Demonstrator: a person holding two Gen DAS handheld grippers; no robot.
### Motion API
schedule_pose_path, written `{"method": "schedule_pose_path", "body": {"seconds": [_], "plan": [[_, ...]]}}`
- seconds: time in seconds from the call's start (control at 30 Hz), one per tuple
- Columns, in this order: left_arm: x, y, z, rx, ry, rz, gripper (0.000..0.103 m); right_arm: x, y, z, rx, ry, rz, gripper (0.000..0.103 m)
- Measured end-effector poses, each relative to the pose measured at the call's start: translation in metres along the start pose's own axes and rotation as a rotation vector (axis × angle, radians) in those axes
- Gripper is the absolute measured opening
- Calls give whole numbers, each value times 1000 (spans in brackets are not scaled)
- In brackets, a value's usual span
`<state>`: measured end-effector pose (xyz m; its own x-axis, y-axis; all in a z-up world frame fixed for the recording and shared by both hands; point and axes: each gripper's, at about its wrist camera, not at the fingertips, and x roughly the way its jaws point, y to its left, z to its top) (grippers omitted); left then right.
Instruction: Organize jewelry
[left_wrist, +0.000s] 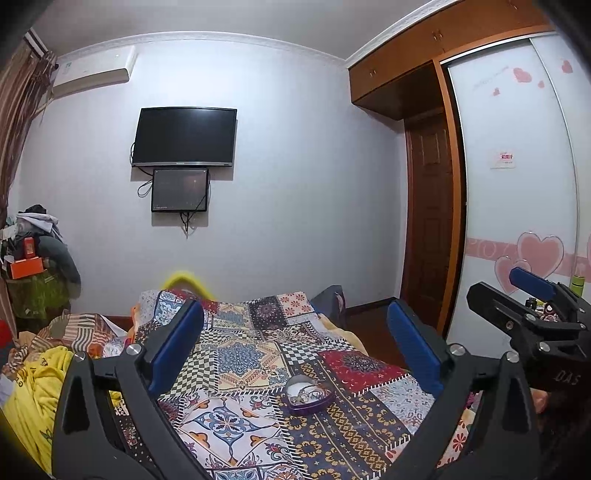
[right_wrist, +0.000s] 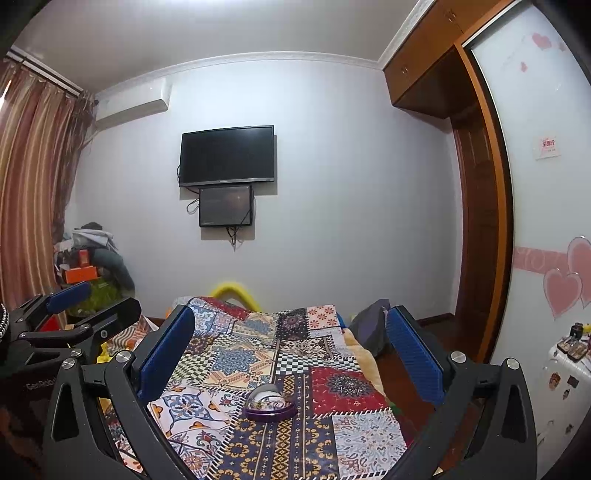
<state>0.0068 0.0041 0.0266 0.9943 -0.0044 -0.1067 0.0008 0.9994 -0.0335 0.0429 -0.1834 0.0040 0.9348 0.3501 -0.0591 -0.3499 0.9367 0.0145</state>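
Observation:
A purple heart-shaped jewelry box lies open on the patchwork bedspread, with several small jewelry pieces inside. In the right wrist view the box sits low in the centre. My left gripper is open and empty, held above and behind the box. My right gripper is open and empty, also above the bed behind the box. The right gripper also shows at the right edge of the left wrist view; the left gripper shows at the left edge of the right wrist view.
A TV and a smaller screen hang on the far wall. A wardrobe with heart stickers stands right. Clothes pile at left; yellow cloth on the bed's left. A small white cabinet with items is at right.

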Motion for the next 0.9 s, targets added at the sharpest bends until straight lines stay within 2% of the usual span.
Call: {"method": "schedule_pose_path", "body": {"seconds": [0.9], "plan": [[8,6,-4,-34,26,-4,103,0,-5,1,4,14,-2,103]]}}
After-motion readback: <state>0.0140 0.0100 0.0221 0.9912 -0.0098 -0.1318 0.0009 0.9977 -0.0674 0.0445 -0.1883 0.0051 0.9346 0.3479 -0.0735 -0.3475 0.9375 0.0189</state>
